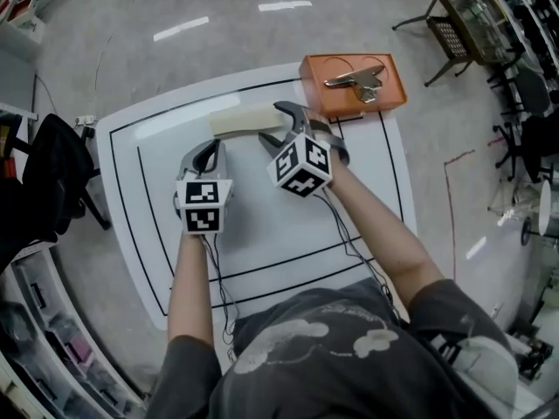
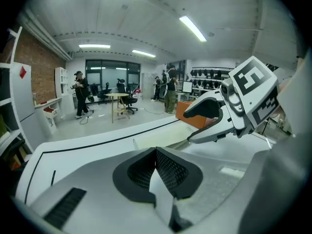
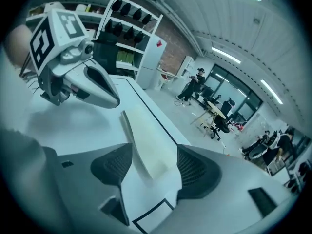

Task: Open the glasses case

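My left gripper (image 1: 207,151) (image 2: 156,151) has its jaws pressed together, the dark ribbed pads meeting at their tips with nothing between them. It points low across the white, black-lined surface (image 1: 262,225). The long, cream-coloured, closed glasses case (image 1: 249,120) (image 2: 161,141) lies flat on that surface just ahead of these jaws and a little to their right.

My right gripper (image 1: 281,127) (image 3: 151,167) has its jaws spread wide. The near end of the glasses case (image 3: 146,140) sits in the gap between them, and neither pad presses on it. The rest of the case runs away from these jaws, towards my left gripper (image 3: 114,101).

Beyond the right jaws, an orange rectangular tray (image 1: 389,94) rests at the surface's far edge, with a shiny metal tool (image 1: 358,79) lying in it.
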A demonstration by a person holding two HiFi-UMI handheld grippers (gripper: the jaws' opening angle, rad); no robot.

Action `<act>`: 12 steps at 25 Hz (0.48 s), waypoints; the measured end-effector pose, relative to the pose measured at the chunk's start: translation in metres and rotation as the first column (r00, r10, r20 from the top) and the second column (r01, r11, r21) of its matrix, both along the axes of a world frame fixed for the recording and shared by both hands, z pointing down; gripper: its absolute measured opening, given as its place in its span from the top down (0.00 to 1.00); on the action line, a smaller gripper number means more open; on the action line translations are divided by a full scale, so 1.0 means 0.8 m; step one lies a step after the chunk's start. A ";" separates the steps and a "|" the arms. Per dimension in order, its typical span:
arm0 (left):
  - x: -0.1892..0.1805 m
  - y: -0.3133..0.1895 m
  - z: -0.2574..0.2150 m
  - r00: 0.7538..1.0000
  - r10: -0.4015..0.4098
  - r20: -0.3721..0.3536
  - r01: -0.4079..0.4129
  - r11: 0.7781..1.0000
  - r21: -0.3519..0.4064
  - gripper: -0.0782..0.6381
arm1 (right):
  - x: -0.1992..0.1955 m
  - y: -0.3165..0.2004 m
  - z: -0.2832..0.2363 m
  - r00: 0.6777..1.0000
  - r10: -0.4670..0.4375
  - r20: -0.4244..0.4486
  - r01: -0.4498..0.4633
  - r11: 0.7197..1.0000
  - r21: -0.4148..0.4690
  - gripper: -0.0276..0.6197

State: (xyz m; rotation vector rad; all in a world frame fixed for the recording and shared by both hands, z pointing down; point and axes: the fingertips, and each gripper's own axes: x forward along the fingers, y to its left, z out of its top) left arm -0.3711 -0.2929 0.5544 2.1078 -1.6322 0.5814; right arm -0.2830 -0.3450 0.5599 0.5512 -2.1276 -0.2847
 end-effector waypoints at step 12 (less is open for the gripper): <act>0.004 -0.013 0.028 1.000 0.004 0.024 -0.002 0.995 -0.100 0.89 | -0.015 -0.004 0.021 0.990 -0.092 -0.105 0.094 0.996 0.011 0.51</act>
